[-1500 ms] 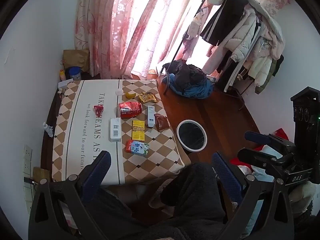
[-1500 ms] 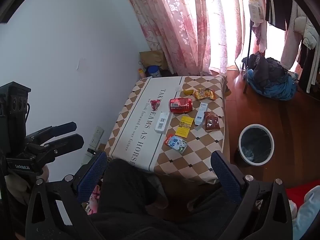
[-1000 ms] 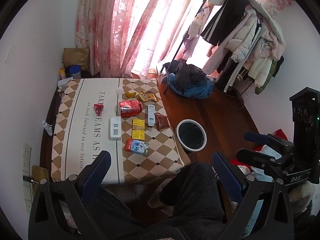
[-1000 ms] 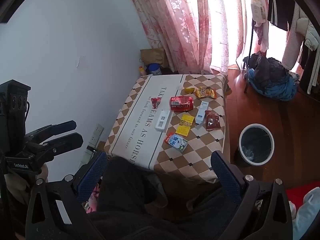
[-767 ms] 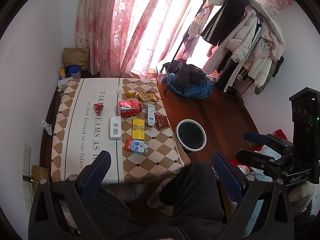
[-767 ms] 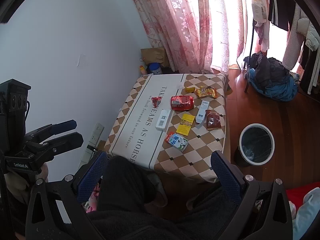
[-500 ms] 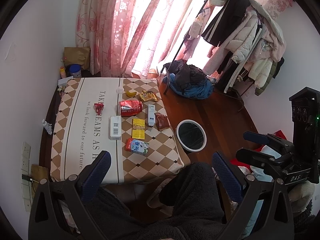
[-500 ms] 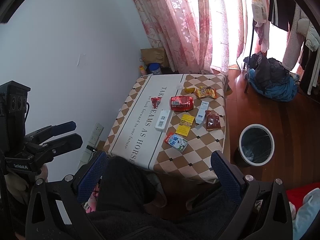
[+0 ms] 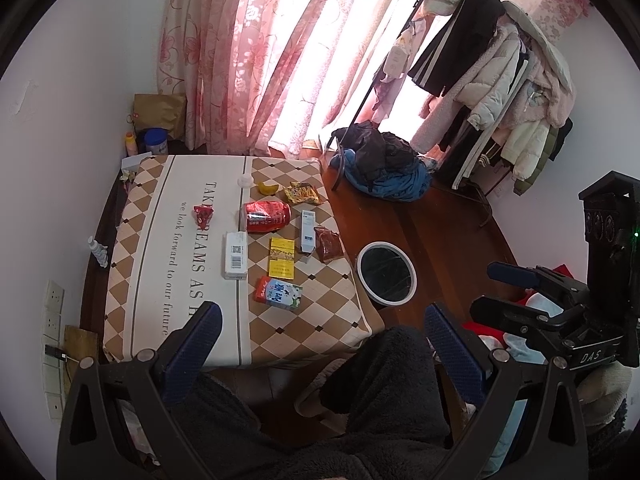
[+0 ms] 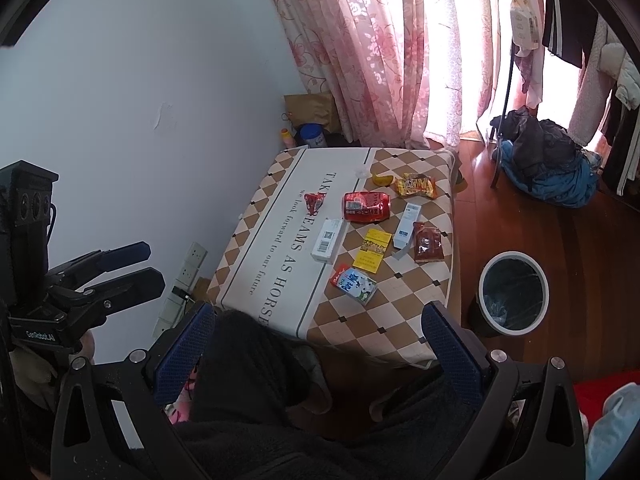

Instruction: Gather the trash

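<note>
I hold both grippers high and back from the tabletop (image 9: 180, 184), nothing picked up yet. My left gripper (image 9: 320, 344) has its fingers spread wide and empty; so does my right gripper (image 10: 316, 340). The trash lies scattered on the cloth: a milk carton (image 10: 353, 283) nearest me, a red can (image 10: 366, 207) behind. The bin (image 10: 513, 295) stands on the floor beside the tabletop (apparently reachable). Next, I judge, I descend onto the carton.
</note>
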A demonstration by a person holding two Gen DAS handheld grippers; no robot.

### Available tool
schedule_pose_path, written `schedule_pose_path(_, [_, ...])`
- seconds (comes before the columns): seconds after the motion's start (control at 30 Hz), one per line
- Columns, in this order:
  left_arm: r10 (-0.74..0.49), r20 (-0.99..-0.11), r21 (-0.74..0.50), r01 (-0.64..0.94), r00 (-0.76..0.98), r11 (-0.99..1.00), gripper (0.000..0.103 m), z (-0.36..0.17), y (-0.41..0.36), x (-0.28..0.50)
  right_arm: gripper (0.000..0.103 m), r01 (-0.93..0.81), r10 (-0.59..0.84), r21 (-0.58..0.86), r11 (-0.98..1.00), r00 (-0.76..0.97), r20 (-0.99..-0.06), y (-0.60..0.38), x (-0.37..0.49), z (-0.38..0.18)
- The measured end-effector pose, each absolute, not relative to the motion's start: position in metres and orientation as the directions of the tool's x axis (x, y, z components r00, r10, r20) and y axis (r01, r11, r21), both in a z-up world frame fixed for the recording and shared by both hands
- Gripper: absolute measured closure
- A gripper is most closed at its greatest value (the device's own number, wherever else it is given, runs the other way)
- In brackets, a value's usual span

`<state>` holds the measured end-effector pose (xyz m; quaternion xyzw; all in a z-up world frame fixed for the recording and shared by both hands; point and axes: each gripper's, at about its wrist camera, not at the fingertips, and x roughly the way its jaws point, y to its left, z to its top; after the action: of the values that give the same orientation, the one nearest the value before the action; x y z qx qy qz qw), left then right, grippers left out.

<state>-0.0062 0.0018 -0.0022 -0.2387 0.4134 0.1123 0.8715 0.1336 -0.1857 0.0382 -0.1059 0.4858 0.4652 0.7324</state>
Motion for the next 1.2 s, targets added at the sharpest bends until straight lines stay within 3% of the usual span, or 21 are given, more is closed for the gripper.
schedule_pose_path(1.2, [0.006, -0.774, -0.324, -0.404, 0.633, 0.856, 0.0, -0.0097, 0.005, -0.0075, 0.0, -0.795, 0.576, 0.289, 0.533, 0.091, -0.813, -0.1776, 0.1317, 0.037])
